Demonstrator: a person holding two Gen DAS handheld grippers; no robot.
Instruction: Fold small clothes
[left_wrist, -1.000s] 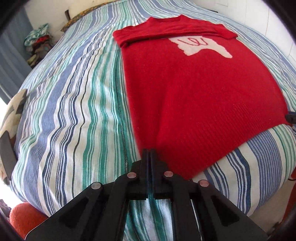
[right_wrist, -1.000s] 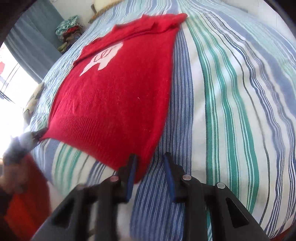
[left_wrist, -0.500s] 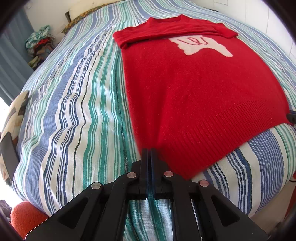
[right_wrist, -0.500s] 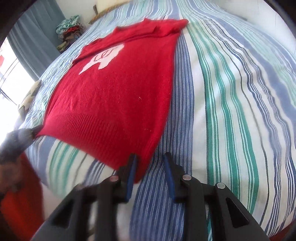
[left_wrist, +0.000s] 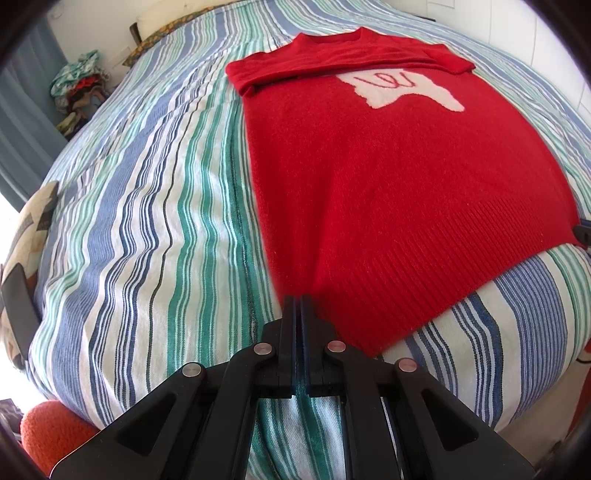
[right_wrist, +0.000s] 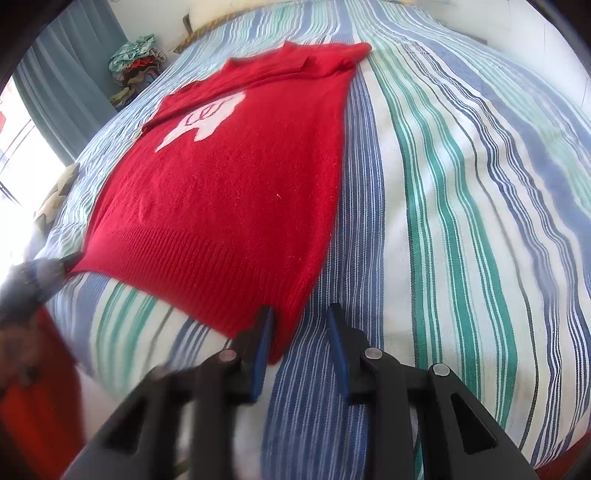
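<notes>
The left gripper (left_wrist: 298, 301), black plastic with silver screw heads on its linkage, has its two thin blue-edged fingers pressed flat together, pinching the near left hem corner of the sweater (left_wrist: 388, 177). The right gripper (right_wrist: 301, 314) is spread, its blue pads well apart; the sweater's other hem corner lies between them, touching or just beside the left pad, not clamped. The sweater is a fuzzy red knit with a ribbed hem band and a white, ragged-edged patch (left_wrist: 402, 88) bearing a red scribble on the chest. It lies flat, front up, on the bed (left_wrist: 147, 221), hem at the near edge, collar toward the far edge, both sleeves folded across the top in a soft ridge. The bedspread is a woven cotton with wavy lengthwise stripes in blue, green, white and thin black. Off the bed's far left corner sits a crumpled heap of clothes (left_wrist: 79, 85) against a grey-blue curtain (right_wrist: 70, 85); a patchwork cushion (left_wrist: 31, 221) leans at the left edge, and an orange, nubbly rounded thing (left_wrist: 51, 432) shows below the near left corner. Against the pictures from a second ago, little differs: the left fingers stay clamped on the same corner, the right ones stay as wide, and the sweater lies in the same place, though in the right view it now sits a little further away and the bed's far edge shows more.
</notes>
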